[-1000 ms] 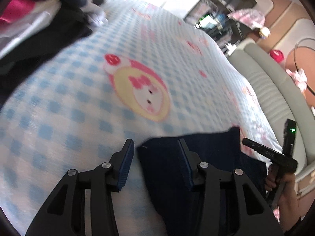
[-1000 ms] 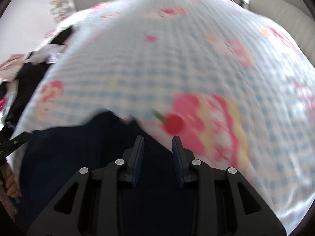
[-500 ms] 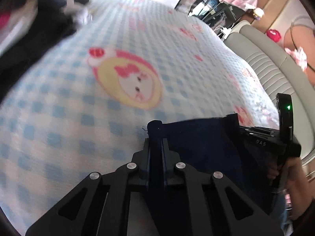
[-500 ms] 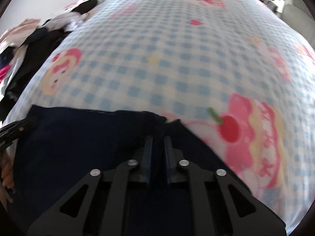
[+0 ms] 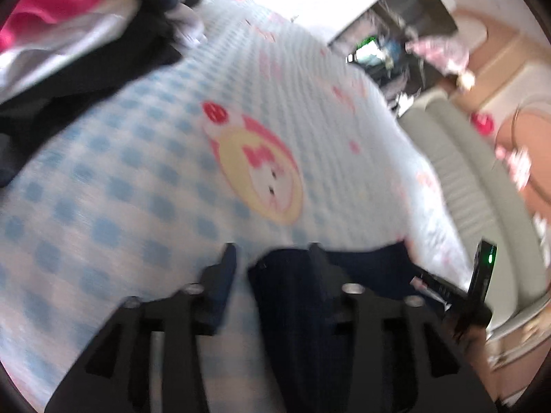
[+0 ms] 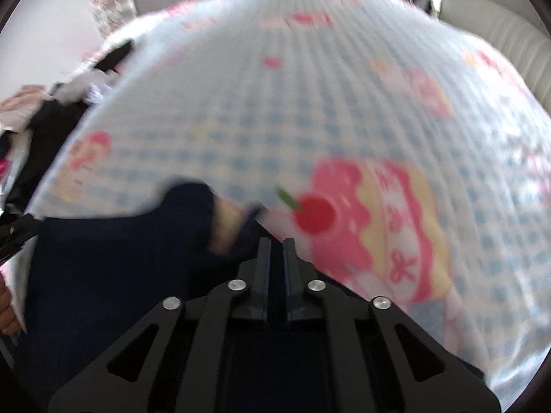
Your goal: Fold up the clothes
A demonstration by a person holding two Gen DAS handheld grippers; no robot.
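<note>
Blue-checked bedsheet (image 5: 144,179) carries the navy garment (image 6: 113,268), lying beneath both tongs. Left tongs (image 5: 272,258): spread, straddling its corner. Right tongs (image 6: 274,246): nearly pressed together, apparently empty. Fabric judged soft, light, limp; grip at corners.

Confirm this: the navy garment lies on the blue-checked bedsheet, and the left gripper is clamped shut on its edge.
Not quite. The left wrist view shows the left gripper open, its fingers spread wide with the edge of the navy garment lying between them, unclamped. The rest holds: the garment does lie on the blue-checked bedsheet.
</note>
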